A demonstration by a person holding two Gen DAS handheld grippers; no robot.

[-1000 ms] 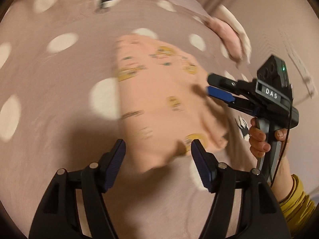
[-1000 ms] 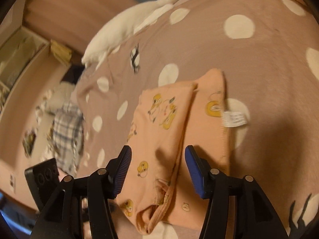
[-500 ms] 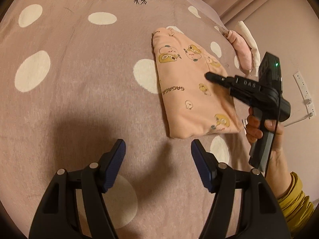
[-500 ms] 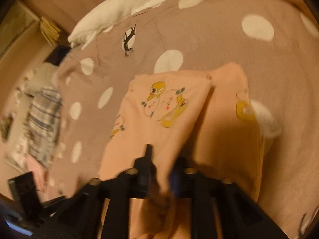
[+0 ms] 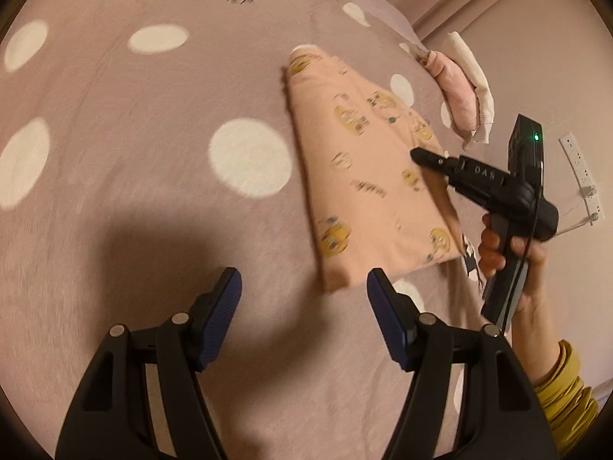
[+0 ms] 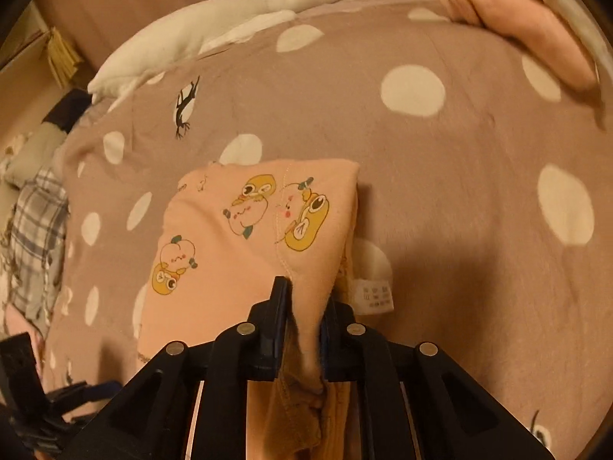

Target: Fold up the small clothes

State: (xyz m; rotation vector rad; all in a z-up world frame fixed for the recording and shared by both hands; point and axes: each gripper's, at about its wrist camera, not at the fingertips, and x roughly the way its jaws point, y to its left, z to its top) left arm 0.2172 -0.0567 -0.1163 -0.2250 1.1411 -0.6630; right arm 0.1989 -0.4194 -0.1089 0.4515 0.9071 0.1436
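- R gripper (image 6: 304, 310) is clamped on the near edge of the peach garment (image 5: 367, 176) – fabric is seen bunched between its pads; the grip is likely kept so the edge can be carried over for another fold or tugged flat.
- L gripper (image 5: 302, 299) is held spread wide w/ nothing in it, hovering above the bedspread (image 5: 126, 161) just short of the garment's near corner – prob. kept clear until a 2nd corner is needed.
- Garment is laid already folded into a long panel, on the R side of the bed; a care label (image 6: 373, 293) is exposed beside the R gripper.
- Surface: soft mauve cover w/ white dots – some give is to be expected.
- Room: a plush goose (image 6: 230, 15) is laid along the far edge, pink clothes (image 6: 517, 19) are piled nearby, plaid cloth (image 6: 34, 237) is seen past the bed; the light is dim & warm.
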